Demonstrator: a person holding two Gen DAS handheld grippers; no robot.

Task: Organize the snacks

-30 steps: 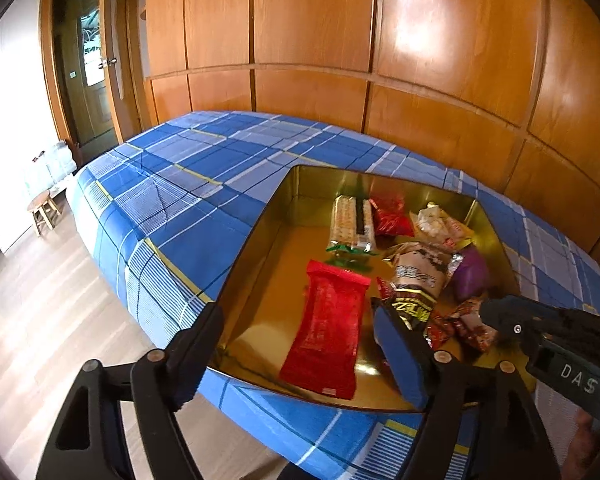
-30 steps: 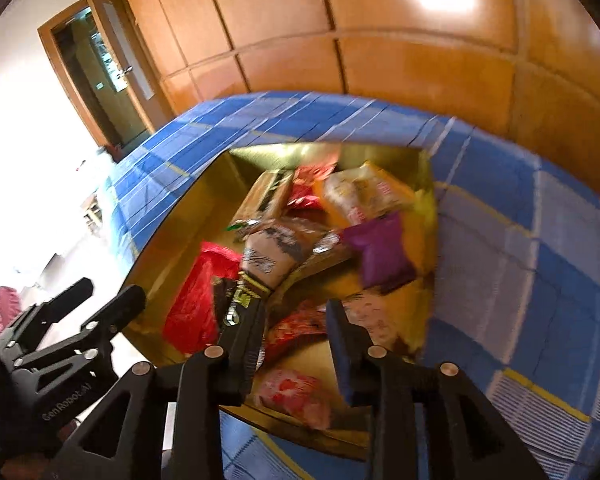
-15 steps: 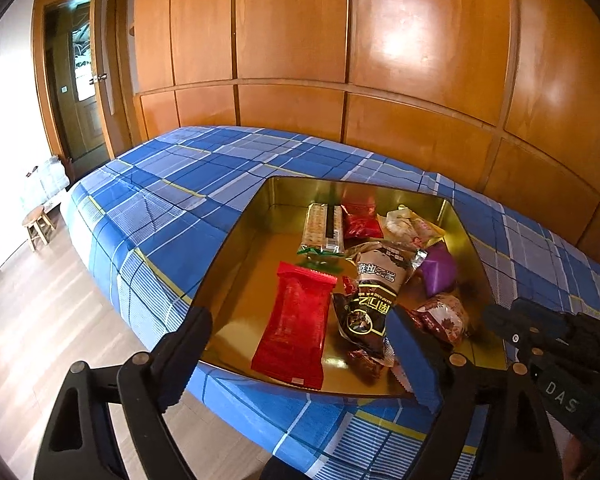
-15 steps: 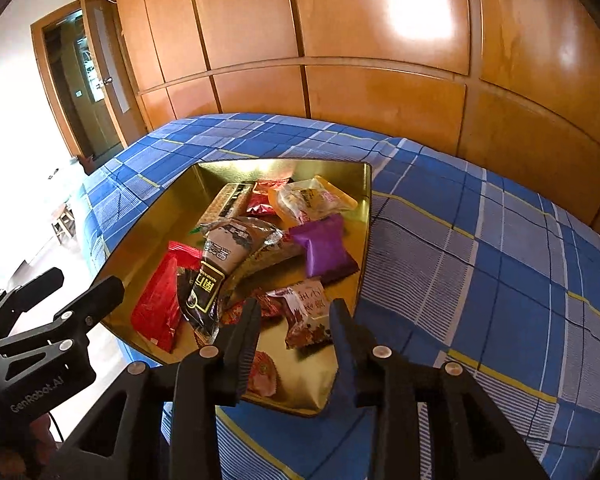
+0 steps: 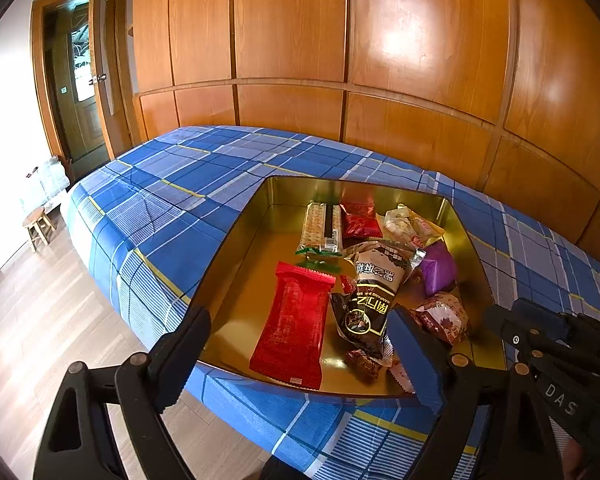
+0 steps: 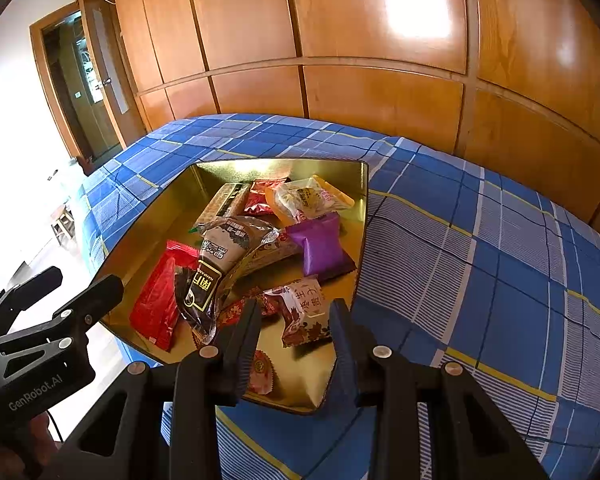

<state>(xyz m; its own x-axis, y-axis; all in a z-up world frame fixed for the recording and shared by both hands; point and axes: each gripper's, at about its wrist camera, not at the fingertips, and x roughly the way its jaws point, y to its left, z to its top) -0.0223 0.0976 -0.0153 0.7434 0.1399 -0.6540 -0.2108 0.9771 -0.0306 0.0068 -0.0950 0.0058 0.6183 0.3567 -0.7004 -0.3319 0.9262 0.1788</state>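
Snack packets sit piled in a shallow gold metal tray (image 5: pixel 236 236) on the blue plaid bedcover (image 5: pixel 172 184), mostly to its right half. Since a second ago both views pulled back; more of the tray shows. Long red foil packet (image 5: pixel 292 328) lies flat at left, black-brown pouch (image 5: pixel 370 300) beside it, purple packet (image 6: pixel 320 246) behind. Left gripper (image 5: pixel 300 356): jaws opening, spread wide, nothing between. Right gripper (image 6: pixel 294 330): fingers narrowly apart, empty, above the tray's near edge.

Bed (image 5: pixel 172 208), blue plaid sheet; gold tray (image 5: pixel 236 280) lies near its edge.
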